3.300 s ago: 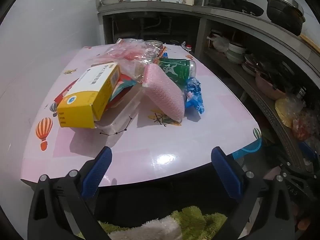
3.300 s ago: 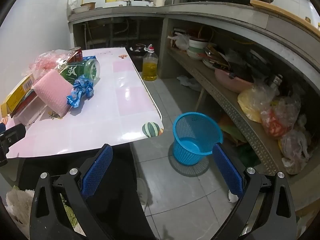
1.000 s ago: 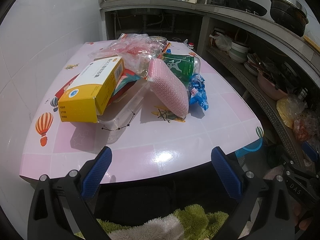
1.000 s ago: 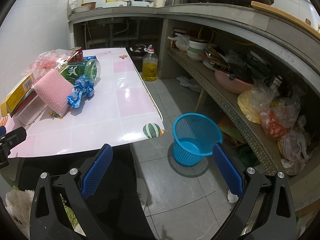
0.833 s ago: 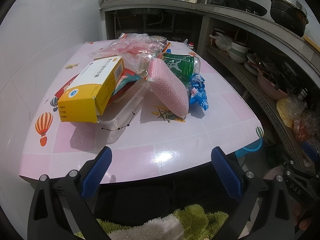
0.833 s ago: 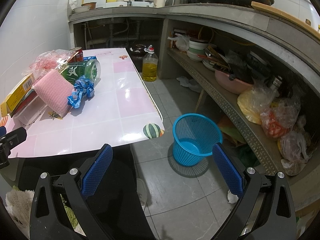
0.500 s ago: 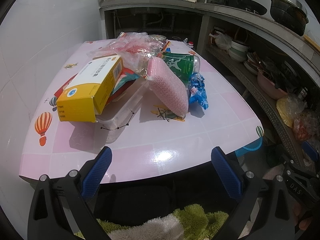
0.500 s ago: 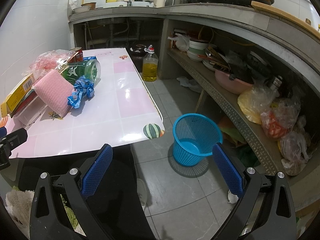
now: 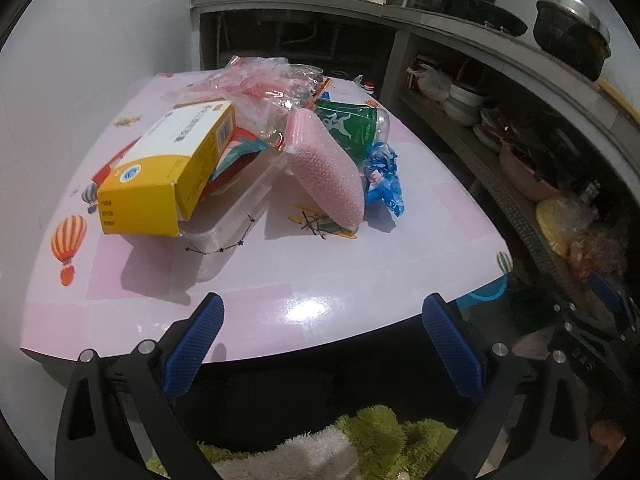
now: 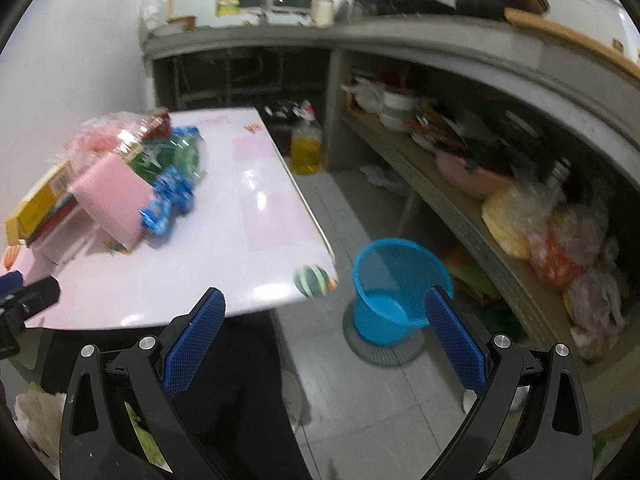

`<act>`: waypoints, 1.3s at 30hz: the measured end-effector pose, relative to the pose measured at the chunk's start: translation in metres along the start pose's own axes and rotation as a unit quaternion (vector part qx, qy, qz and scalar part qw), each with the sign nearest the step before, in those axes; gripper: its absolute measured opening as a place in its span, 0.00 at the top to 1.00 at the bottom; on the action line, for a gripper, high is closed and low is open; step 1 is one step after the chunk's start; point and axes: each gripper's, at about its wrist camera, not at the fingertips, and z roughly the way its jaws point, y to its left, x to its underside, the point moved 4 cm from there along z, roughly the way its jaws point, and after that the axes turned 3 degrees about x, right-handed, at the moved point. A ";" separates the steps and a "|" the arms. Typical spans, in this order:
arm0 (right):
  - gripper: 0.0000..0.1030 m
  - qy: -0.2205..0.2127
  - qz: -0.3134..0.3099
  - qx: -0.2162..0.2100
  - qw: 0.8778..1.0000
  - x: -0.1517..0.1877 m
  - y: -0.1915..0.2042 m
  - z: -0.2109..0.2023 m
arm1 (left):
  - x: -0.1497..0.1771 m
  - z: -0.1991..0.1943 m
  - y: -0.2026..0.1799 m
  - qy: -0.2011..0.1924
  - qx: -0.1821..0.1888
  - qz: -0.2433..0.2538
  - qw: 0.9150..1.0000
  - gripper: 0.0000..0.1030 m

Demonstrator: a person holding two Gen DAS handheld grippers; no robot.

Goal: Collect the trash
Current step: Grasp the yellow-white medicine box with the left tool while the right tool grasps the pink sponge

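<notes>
Both claws hang spread wide with nothing between their pads, short of the near edge of the worktop. Left claw faces the litter square on, and that makes sense: from here it has the whole heap in its sights. Right claw looks off toward the floor, its view smeared with motion blur, and the blue bin stands there at about 3 o'clock of the worktop's near corner, down on the tiles, open mouth up and seemingly bare inside. I'd say that claw is angled so because the bin is where every piece has to end up.

Now the trash itself: all of it is bunched on the far-left part of the worktop, nothing collected yet. A yellow box lies tipped across a clear tray. At the box's 3 o'clock a pink pad leans steeply, propped against the heap. Just past its right edge a blue wrapper lies crumpled flat. Behind them, at 12 o'clock, a green bottle lies on its side, and crinkly clear bags are heaped at the back.

My guess is the wrapper or the pad goes first: they lie on the bin side, loose, and lifting either should not topple the rest. The box looks precarious on that tray.
</notes>
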 end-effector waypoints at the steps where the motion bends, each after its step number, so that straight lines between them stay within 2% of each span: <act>1: 0.07 -0.014 -0.008 -0.008 1.000 -0.004 0.005 -0.001 | -0.001 -0.001 0.003 -0.003 0.003 -0.004 1.000 0.05; 3: 0.07 -0.034 -0.022 -0.027 0.999 -0.012 0.015 -0.003 | -0.005 -0.008 0.011 -0.022 0.016 -0.014 1.000 0.05; 7: 0.07 -0.063 -0.026 -0.086 0.994 -0.031 0.039 -0.004 | -0.021 -0.035 0.034 -0.092 0.044 -0.009 0.995 0.05; 10: 0.07 -0.081 -0.038 -0.122 0.988 -0.040 0.059 -0.004 | -0.037 -0.049 0.053 -0.125 0.043 -0.001 0.991 0.05; 13: 0.07 -0.091 -0.056 -0.168 0.980 -0.047 0.081 -0.004 | -0.052 -0.055 0.076 -0.139 0.032 -0.003 0.990 0.05; 16: 0.07 -0.095 -0.085 -0.196 0.972 -0.050 0.097 0.000 | -0.066 -0.057 0.098 -0.139 0.040 -0.019 0.989 0.05; 20: 0.07 -0.088 -0.118 -0.234 0.961 -0.052 0.117 0.008 | -0.081 -0.049 0.114 -0.113 0.042 -0.024 0.992 0.05; 27: 0.07 -0.086 -0.206 -0.291 0.930 -0.052 0.152 0.021 | -0.092 -0.010 0.113 -0.023 0.061 0.018 0.998 0.05; 35: 0.07 -0.081 -0.280 -0.335 0.896 -0.066 0.178 0.049 | -0.103 0.026 0.113 0.075 0.063 0.038 0.994 0.06; 39: 0.07 -0.068 -0.301 -0.359 0.881 -0.075 0.186 0.063 | -0.106 0.037 0.113 0.103 0.057 0.045 0.992 0.06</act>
